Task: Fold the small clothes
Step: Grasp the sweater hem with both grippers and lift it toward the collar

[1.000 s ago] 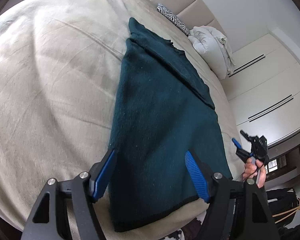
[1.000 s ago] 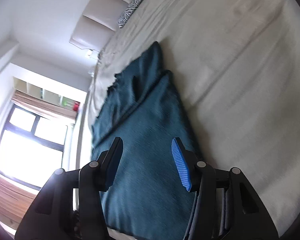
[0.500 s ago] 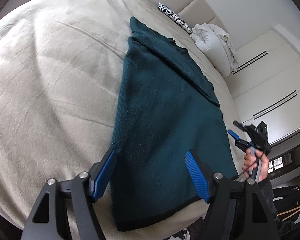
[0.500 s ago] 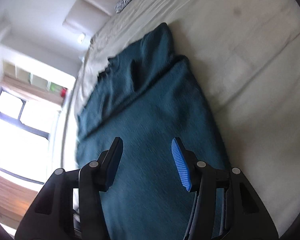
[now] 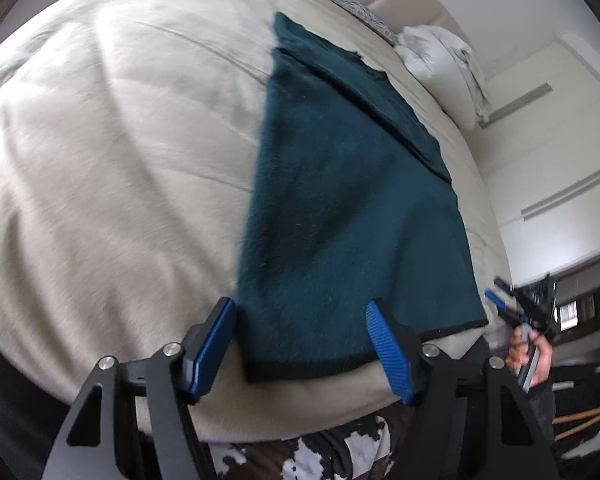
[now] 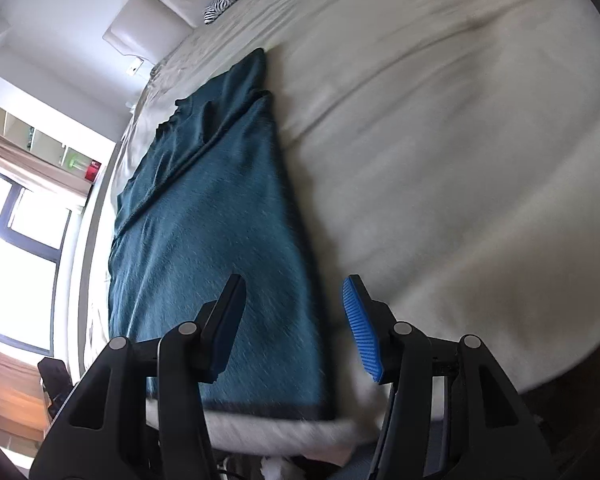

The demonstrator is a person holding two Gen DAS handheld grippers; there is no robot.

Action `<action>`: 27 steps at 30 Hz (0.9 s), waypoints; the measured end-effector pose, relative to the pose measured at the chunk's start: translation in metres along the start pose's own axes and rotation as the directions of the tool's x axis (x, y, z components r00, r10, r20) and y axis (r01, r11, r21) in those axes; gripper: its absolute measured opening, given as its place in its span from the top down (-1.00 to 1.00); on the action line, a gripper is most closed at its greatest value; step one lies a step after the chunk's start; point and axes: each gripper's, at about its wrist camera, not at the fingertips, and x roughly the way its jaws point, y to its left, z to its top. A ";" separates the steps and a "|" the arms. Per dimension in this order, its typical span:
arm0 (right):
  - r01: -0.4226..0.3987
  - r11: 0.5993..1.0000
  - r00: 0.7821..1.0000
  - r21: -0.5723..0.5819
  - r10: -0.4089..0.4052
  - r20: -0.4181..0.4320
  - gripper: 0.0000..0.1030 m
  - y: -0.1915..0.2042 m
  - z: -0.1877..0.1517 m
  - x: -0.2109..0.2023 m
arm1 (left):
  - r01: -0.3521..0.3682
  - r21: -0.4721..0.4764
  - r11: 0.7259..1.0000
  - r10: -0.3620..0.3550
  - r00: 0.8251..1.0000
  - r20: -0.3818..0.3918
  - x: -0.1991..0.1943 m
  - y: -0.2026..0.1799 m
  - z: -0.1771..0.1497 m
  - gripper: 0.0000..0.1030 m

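Left hand-held gripper: jaws apart, just narrowed, empty, over teal garment hem. Right hand-held gripper: jaws apart, empty, above garment edge on bed.

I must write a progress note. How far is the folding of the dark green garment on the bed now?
Done: the green garment lies lengthwise on the bed, one long flap already folded over it. In hand: nothing; the left gripper and right gripper hang open over its near hem. Left: grasping that hem and folding it across.
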 end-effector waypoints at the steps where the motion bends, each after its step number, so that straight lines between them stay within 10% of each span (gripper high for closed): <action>1: -0.001 1.000 1.000 0.004 0.001 -0.001 0.02 -0.004 -0.004 -0.004 | 0.011 -0.008 1.000 -0.011 1.000 0.008 -0.003 0.001 -0.002 -0.36; 20: -0.014 0.999 0.992 0.032 0.018 -0.123 0.02 -0.015 -0.034 -0.006 | 0.013 -0.011 1.000 -0.014 0.997 -0.072 0.017 -0.001 -0.010 -0.31; 27: -0.054 0.997 0.985 0.058 0.063 -0.158 0.06 -0.016 -0.038 0.000 | 0.067 -0.096 0.993 -0.076 0.993 -0.088 0.017 0.016 -0.008 0.28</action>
